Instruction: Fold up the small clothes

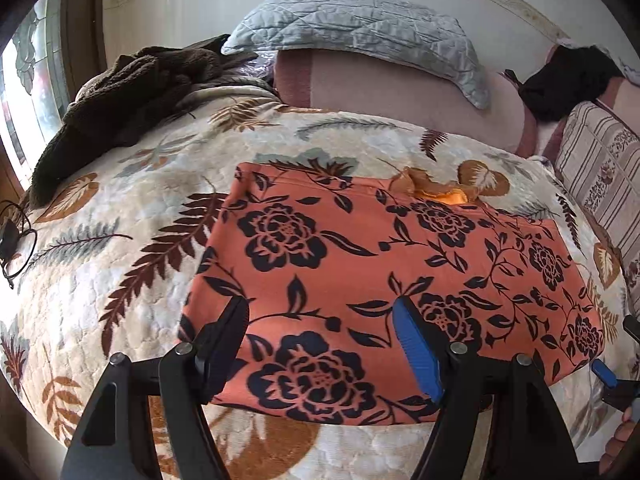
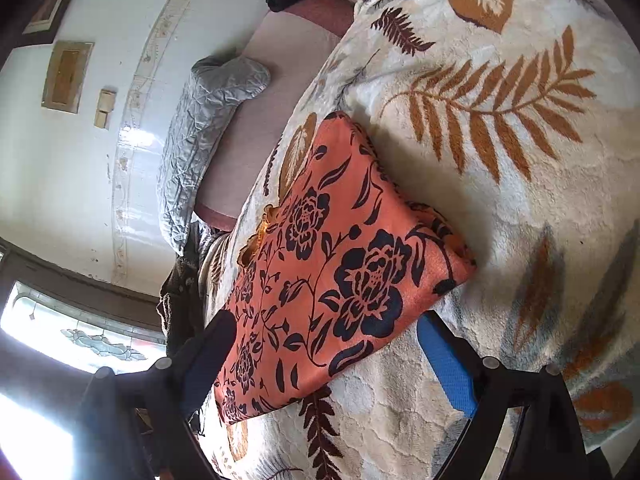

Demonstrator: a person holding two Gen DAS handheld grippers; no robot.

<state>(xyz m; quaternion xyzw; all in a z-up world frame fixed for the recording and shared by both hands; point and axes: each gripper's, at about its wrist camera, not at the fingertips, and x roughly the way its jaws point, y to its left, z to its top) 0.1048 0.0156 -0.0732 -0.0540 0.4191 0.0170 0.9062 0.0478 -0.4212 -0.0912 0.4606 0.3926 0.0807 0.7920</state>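
An orange garment with black flowers (image 1: 384, 280) lies folded into a flat rectangle on the leaf-patterned blanket (image 1: 120, 240). My left gripper (image 1: 320, 336) hovers over its near half, jaws wide apart, with nothing pressed between the black finger and the blue pad (image 1: 416, 348). The right wrist view shows the same garment (image 2: 332, 272) from its side. There my right gripper (image 2: 328, 360) stands open at the near end, the fabric lying flat between the fingers. Part of the right gripper (image 1: 612, 376) also shows at the edge of the left wrist view, beside the garment's right corner.
A brown fleece garment (image 1: 120, 92) lies heaped at the back left of the bed. A grey quilted pillow (image 1: 352, 28), a black cloth (image 1: 568, 80) and a striped cushion (image 1: 600, 168) line the far side. A thin black cable (image 1: 16, 240) lies at the left edge.
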